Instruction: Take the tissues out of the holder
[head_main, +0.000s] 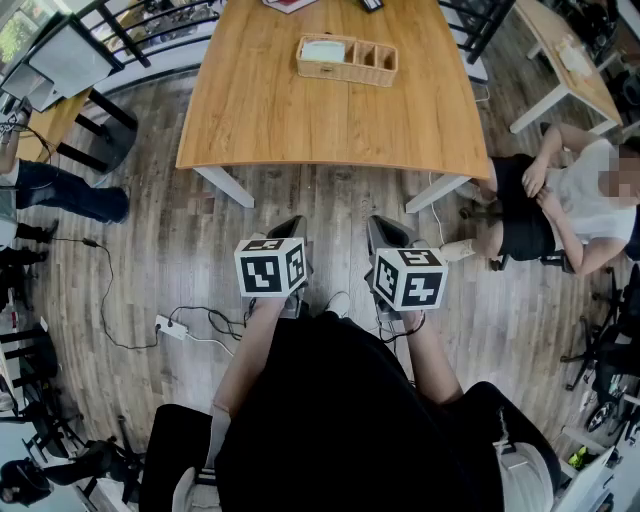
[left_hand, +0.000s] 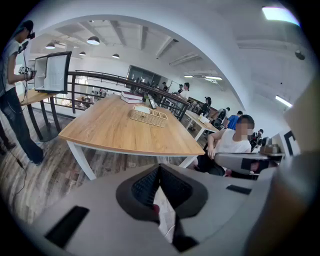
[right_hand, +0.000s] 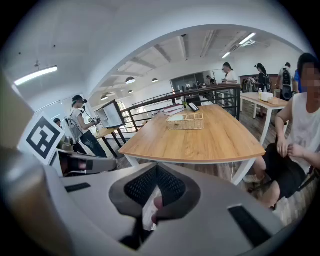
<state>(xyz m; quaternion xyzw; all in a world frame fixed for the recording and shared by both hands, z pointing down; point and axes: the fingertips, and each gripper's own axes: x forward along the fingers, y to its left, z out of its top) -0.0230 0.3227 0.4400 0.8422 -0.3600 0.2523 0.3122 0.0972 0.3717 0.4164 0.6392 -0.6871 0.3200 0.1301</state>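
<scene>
1. The tissues (head_main: 322, 50) lay as a pale, flat stack in the left end compartment of the holder (head_main: 347, 59). The smaller compartments to their right looked empty. Nothing had been taken out, so by my reading the task had not yet begun.
2. The holder stood on the far half of the table (head_main: 300, 120), well apart from you. Only bare wood lay between it and the near edge.
3. Your left gripper (head_main: 290, 224) had its jaws clenched together with nothing between them. Your right gripper (head_main: 386, 226) was the same, pads pressed shut and empty. You held both close to your body, over the floor and short of the table, tilted down and forward.
4. Everything was left to do, I judged. You had to close the gap to the table, release one pair of jaws, pinch the stack and lift it clear of the rim. The other gripper might have had to steady the light holder.
5. A book (head_main: 290, 4) lay at the table's far edge, beyond the holder.
6. A seated person (head_main: 560, 195) was just beside the table's near right corner, legs stretched toward it. That side looked like the tight one for your approach.
7. A power strip (head_main: 170, 326) with a trailing cable lay on the floor to your left, a possible snag for your feet. Someone's leg (head_main: 70, 192) showed farther left, well apart from your path.
</scene>
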